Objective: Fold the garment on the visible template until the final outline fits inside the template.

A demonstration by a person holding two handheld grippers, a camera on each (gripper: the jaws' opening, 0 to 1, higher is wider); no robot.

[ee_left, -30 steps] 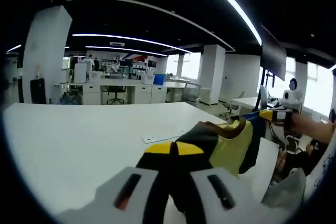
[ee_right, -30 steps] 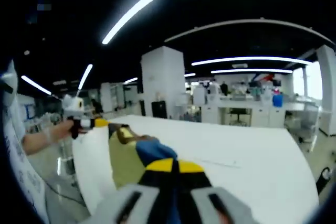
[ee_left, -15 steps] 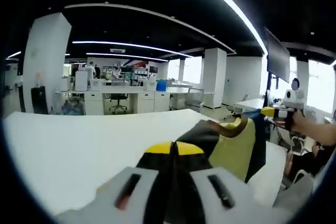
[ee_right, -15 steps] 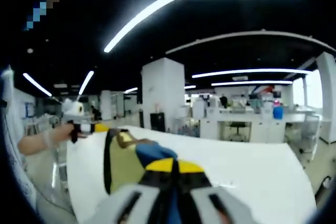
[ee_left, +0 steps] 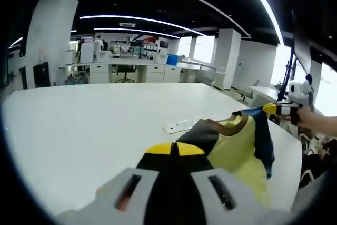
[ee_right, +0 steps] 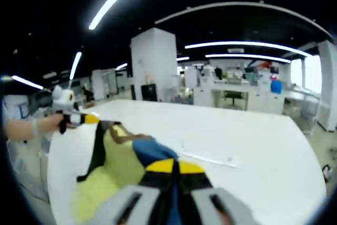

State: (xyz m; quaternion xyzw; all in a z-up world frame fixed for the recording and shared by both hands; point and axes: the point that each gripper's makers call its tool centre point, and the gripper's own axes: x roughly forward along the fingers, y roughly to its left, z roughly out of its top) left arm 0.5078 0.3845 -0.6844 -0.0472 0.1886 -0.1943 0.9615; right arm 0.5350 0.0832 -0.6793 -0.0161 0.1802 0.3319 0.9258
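The left hand-held gripper is pinching a dark edge of the yellow, black and blue fabric garment, its yellow-tipped jaws pressed together on the cloth. In the left gripper view the right hand-held gripper is coming in from the right, holding the garment's blue edge beside the brown collar. The garment is hanging stretched between the two grippers above the wide white tabletop. A thin white rectangular strip is lying flat on the tabletop just beyond the garment.

In the right gripper view the right hand-held gripper is clamping the blue part of the garment, while the left hand-held gripper is gripping its far corner, over the tabletop and near the strip.
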